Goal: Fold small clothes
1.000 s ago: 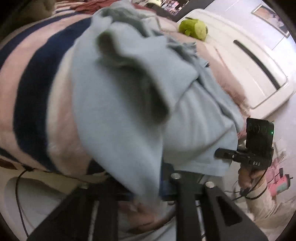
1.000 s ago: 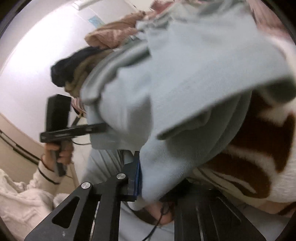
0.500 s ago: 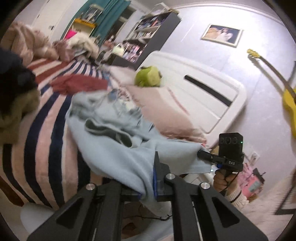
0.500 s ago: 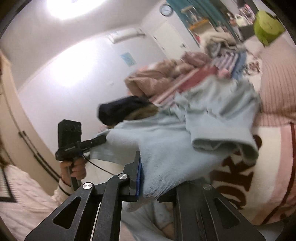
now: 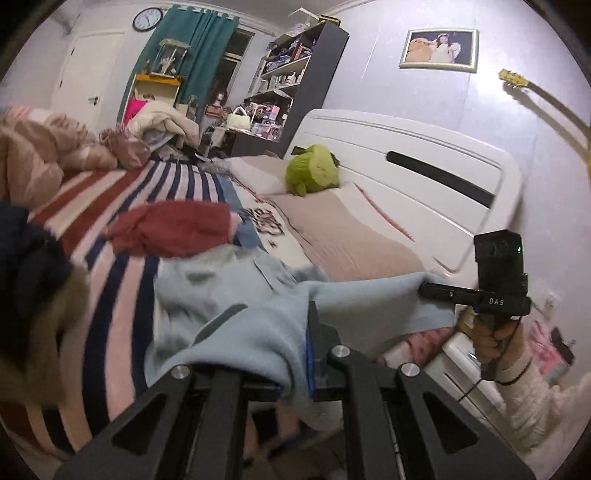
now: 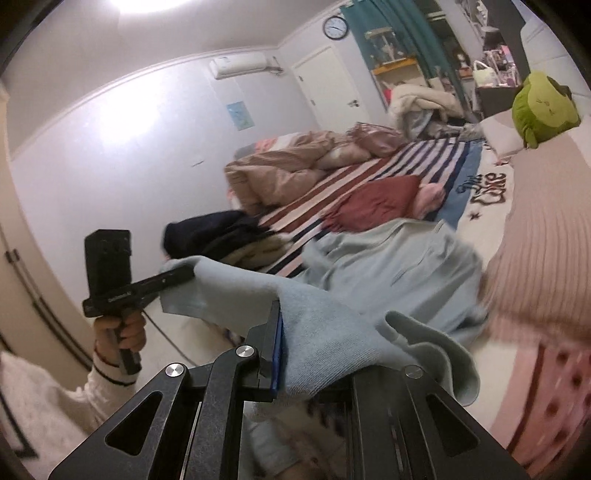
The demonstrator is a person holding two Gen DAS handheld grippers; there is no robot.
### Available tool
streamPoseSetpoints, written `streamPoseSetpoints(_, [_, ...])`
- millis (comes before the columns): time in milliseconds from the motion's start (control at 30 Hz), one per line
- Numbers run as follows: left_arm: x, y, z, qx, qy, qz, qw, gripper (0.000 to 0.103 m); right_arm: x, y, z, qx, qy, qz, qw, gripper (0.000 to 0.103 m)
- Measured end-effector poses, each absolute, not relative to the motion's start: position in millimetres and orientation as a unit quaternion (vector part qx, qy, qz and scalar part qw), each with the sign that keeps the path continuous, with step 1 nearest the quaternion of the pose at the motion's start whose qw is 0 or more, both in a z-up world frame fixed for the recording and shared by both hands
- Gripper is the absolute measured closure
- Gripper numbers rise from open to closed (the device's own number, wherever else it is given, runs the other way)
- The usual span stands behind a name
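Both grippers, left gripper [image 5: 308, 363] and right gripper [image 6: 282, 354], pinch the light-blue garment [image 5: 236, 291], which trails ahead of their fingers onto the bed [image 5: 110, 295]. Keeping the held edge taut and level should flatten it.

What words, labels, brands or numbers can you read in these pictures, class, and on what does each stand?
"DAS": white letters on the right gripper body, seen from the left wrist view.
Dark ornate lettering on the bedspread: too distorted to read surely.
Wall clock numerals: too small.
White print on the left gripper body: blurred.
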State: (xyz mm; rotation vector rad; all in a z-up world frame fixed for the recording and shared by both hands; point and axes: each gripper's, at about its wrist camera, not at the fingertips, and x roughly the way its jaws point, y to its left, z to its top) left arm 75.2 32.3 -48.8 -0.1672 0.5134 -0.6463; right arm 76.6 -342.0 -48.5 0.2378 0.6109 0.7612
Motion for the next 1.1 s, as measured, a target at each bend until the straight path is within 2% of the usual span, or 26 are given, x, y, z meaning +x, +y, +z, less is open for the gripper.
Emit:
streamPoseSetpoints(167, [176,16,-61,-0.068,0.32,-0.283,0.902,0.096,175,-340,-53,0.099,0.354,0.319,0.873,0.097])
streamPoseSetpoints(333, [273,1,-136,-0.067,0.434,-0.243,0.865,0.094,265,-330,-114,0.086,0.444,0.269,0.85,0.097])
streamPoseSetpoints(400, [289,-6,-165,-0.045,0.487,-0.242,0.838,0.087,284,-327,-144,0.092,0.497,0.26,0.823,0.095])
streamPoseSetpoints(467, [286,-2,-162,-0.036,0.493,-0.257,0.83,0.081,285,-327,-154,0.068,0.525,0.264,0.806,0.089])
streamPoseSetpoints(500, [277,8,-146,-0.042,0.475,-0.271,0.836,0.062,280,-329,-149,0.051,0.521,0.27,0.808,0.086])
streamPoseSetpoints(533, [271,17,-133,-0.049,0.457,-0.279,0.843,0.036,274,-333,-140,0.031,0.514,0.275,0.812,0.074])
streamPoseSetpoints(567, [265,29,-114,-0.053,0.432,-0.283,0.855,0.028,271,-337,-130,0.018,0.508,0.275,0.816,0.055])
streamPoseSetpoints(600, [262,36,-99,-0.042,0.418,-0.277,0.864,0.026,267,-342,-119,0.006,0.5,0.27,0.823,0.045])
streamPoseSetpoints(633, [262,41,-86,-0.023,0.407,-0.263,0.874,0.026,267,-346,-106,-0.011,0.487,0.258,0.835,0.031])
streamPoseSetpoints(733, [279,38,-72,0.027,0.394,-0.221,0.892,0.026,280,-346,-71,-0.045,0.45,0.231,0.861,0.031])
streamPoseSetpoints(800, [299,28,-81,0.032,0.406,-0.231,0.884,0.026,301,-333,-65,-0.038,0.439,0.231,0.867,0.031])
streamPoseSetpoints(867, [319,5,-98,0.054,0.423,-0.246,0.87,0.032,322,-316,-74,-0.037,0.446,0.231,0.864,0.031])
streamPoseSetpoints(933, [339,-20,-122,0.097,0.443,-0.245,0.857,0.054,343,-292,-98,-0.057,0.466,0.228,0.853,0.031])
streamPoseSetpoints(1000, [353,-41,-146,0.135,0.475,-0.242,0.835,0.06,356,-278,-118,-0.072,0.481,0.221,0.845,0.033])
streamPoseSetpoints(1100, [360,-52,-174,0.199,0.497,-0.217,0.816,0.06,364,-278,-137,-0.039,0.5,0.221,0.837,0.033])
